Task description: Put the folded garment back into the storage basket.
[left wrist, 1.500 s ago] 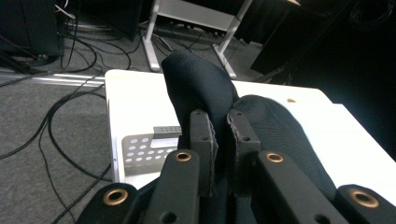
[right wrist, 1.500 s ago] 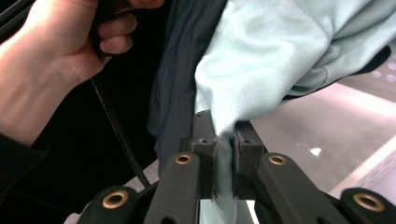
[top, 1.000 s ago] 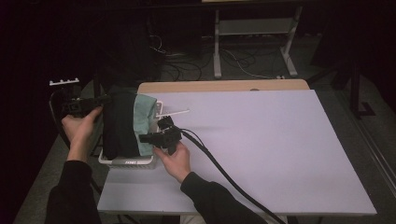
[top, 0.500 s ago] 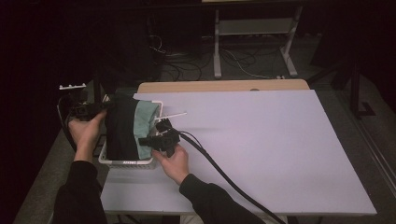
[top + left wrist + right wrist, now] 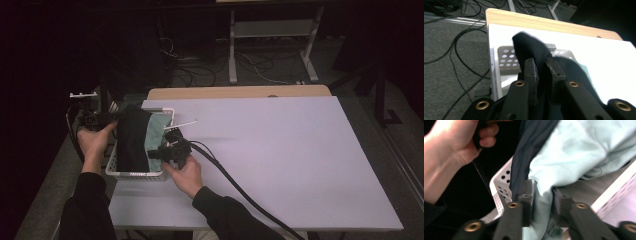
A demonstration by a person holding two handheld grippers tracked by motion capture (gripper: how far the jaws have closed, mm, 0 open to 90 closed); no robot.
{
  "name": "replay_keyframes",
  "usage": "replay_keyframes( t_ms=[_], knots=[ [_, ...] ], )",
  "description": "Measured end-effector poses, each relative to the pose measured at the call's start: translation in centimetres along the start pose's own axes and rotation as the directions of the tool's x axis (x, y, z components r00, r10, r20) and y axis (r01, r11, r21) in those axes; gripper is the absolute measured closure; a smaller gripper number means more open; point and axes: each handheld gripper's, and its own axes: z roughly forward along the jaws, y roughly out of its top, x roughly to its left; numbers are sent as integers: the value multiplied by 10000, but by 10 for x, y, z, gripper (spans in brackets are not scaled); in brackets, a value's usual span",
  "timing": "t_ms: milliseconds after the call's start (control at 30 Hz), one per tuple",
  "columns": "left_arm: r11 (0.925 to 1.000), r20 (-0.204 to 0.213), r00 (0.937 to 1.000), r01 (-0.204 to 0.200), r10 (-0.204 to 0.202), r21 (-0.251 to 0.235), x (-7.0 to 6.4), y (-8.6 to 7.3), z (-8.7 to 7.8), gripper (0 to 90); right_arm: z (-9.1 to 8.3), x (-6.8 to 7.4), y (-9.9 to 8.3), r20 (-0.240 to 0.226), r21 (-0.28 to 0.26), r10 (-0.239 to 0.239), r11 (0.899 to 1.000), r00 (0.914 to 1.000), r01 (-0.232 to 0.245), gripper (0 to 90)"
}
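Observation:
A white perforated basket [image 5: 131,174] stands at the table's left edge and holds a black cloth [image 5: 132,140] and a pale teal cloth [image 5: 158,131]. My left gripper [image 5: 116,116] is at the basket's left rim, shut on a raised fold of the black cloth [image 5: 529,47], with the basket [image 5: 506,53] below it. My right gripper [image 5: 161,151] is at the basket's right side. Its jaws [image 5: 544,187] are shut on the teal cloth [image 5: 574,152], which lies beside the black cloth [image 5: 531,147] and over the basket wall [image 5: 501,182].
The basket sits on a white board [image 5: 280,150] laid over a wooden table [image 5: 240,92]. A thick black cable [image 5: 240,190] trails from my right gripper toward the front edge. Floor cables [image 5: 195,70] and a white stand [image 5: 270,35] lie beyond the table.
My left gripper has moved right, closer to the basket, and the black cloth has sunk lower, baring the basket's far rim. My right gripper has stayed about where it was.

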Motion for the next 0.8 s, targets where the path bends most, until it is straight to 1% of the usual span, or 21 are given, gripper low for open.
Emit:
replay_keyframes(
  t_ms=[33,67,100,133,167,200,233,267,300,333,367,433,467,533,600,633,700,767,800],
  knots=[
    [9998,208,9998,81,-78,-153,0,0,-1,704,0,3,1,205,58,-225,9997,9995,223,523],
    [9997,302,9995,109,-102,-227,0,1,-2,674,-1,5,1,292,42,-410,9992,9987,409,481],
    [9997,241,9997,67,-61,-236,-1,1,-4,634,-3,7,2,307,-20,-487,9988,9983,488,431],
    [9997,264,9997,-8,14,-238,-2,2,-4,584,-6,8,4,220,-144,-645,9978,9977,648,374],
    [9996,294,9995,-137,145,-257,-4,2,-5,532,-8,8,5,88,-188,-774,9968,9970,776,340],
    [9987,297,9989,-357,367,-364,-6,1,-6,455,-10,8,7,33,-230,-862,9960,9963,863,282],
    [9975,201,9984,-517,527,-477,-9,1,-8,402,-13,8,9,29,-233,-1003,9947,9949,1004,233],
    [9969,211,9981,-562,574,-543,-11,0,-8,354,-15,7,11,37,-182,-1165,9930,9932,1166,178],
    [9965,287,9977,-605,622,-574,-12,0,-8,314,-17,6,13,98,-99,-1267,9919,9919,1267,133],
    [9963,406,9972,-608,633,-601,-13,0,-8,260,-20,4,16,212,-26,-1392,9903,9900,1393,114],
    [9960,518,9962,-666,697,-589,-15,-1,-8,221,-22,2,18,222,10,-1450,9894,9892,1450,104],
    [9944,526,9949,-824,860,-668,-17,-2,-8,155,-29,-4,22,301,90,-1496,9887,9883,1494,20],
    [9942,612,9942,-841,882,-663,-18,-2,-7,121,-32,-7,25,327,146,-1549,9879,9874,1545,1],
    [9943,744,9935,-813,865,-695,-20,-3,-6,84,-39,-12,29,371,234,-1666,9859,9853,1658,0],
    [9937,984,9906,-889,954,-678,-21,-4,-5,37,-45,-16,32,273,239,-1834,9829,9827,1827,0],
    [9937,1050,9900,-873,944,-703,-21,-5,-4,24,-48,-18,33,201,201,-1838,9828,9828,1834,0],
    [9929,1103,9885,-964,1037,-700,-22,-7,-4,10,-54,-22,35,122,159,-1878,9821,9821,1876,0],
    [9928,1117,9883,-965,1041,-716,-22,-8,-3,0,-60,-26,36,144,177,-1975,9802,9802,1972,0],
    [9924,1193,9872,-976,1061,-751,-23,-9,-3,0,-63,-27,37,156,193,-2022,9792,9792,2019,0]
  ],
)
